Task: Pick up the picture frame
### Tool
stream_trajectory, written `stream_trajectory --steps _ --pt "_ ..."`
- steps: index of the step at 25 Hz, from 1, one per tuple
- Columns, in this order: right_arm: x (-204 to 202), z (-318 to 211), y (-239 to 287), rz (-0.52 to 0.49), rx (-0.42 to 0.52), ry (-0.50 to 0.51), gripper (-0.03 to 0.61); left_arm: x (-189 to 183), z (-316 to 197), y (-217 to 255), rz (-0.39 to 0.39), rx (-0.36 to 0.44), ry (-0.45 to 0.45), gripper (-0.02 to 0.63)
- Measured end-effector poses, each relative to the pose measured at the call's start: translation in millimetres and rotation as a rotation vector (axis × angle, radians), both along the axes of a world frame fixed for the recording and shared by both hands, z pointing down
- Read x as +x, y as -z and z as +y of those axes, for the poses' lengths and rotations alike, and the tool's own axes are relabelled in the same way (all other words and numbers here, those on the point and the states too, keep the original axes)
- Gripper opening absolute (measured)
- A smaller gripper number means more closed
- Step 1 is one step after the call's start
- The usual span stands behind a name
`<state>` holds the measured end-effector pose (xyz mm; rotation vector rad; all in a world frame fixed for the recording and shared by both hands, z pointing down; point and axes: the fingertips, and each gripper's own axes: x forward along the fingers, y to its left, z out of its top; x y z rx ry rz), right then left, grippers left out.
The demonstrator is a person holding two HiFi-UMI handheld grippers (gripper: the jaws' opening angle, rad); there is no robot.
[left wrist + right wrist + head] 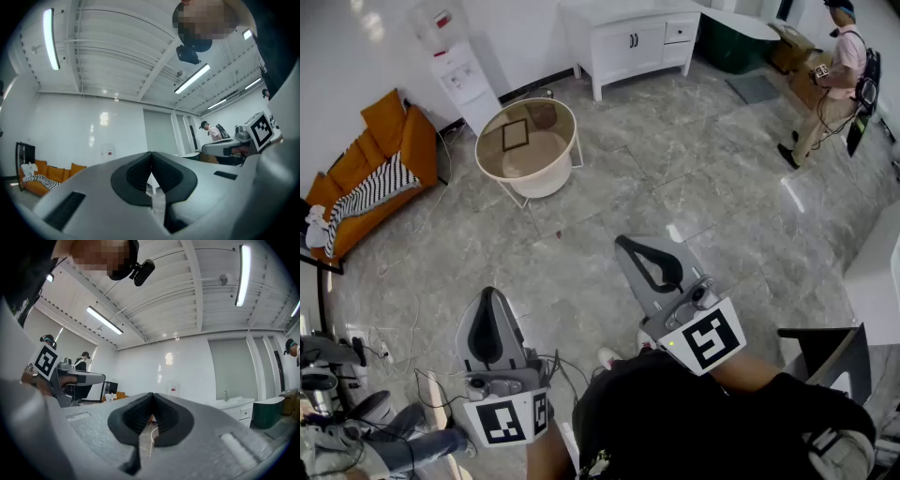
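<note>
A small dark picture frame (pixel 515 135) lies flat on the round glass top of a coffee table (pixel 487 134) far ahead at the upper left of the head view. My left gripper (pixel 490 295) is held low at the bottom left, shut and empty. My right gripper (pixel 625 243) is a little further forward near the middle, also shut with nothing in it. Both are a long way short of the table. In the left gripper view the gripper (pixel 151 153) points slightly up at the ceiling with its pads together; the right gripper (pixel 151 394) looks the same in its own view.
An orange sofa (pixel 389 155) with a striped blanket stands at the left wall. A water dispenser (pixel 461 75) and a white cabinet (pixel 637 42) line the back. Another person (pixel 832 80) stands at the far right. Cables (pixel 412 375) lie on the marble floor at the lower left.
</note>
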<state>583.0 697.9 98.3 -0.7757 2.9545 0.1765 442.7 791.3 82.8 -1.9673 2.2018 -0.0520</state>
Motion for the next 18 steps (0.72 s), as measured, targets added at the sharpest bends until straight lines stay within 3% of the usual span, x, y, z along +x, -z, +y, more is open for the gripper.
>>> stream_trajectory --steps 13,18 --pt "-6 30 8 -0.008 0.042 -0.023 -0.005 -9 26 6 -0.035 0.007 -0.006 0.014" --pt "-10 41 9 -0.034 0.020 -0.039 -0.005 -13 44 7 -0.055 0.047 -0.012 0.014"
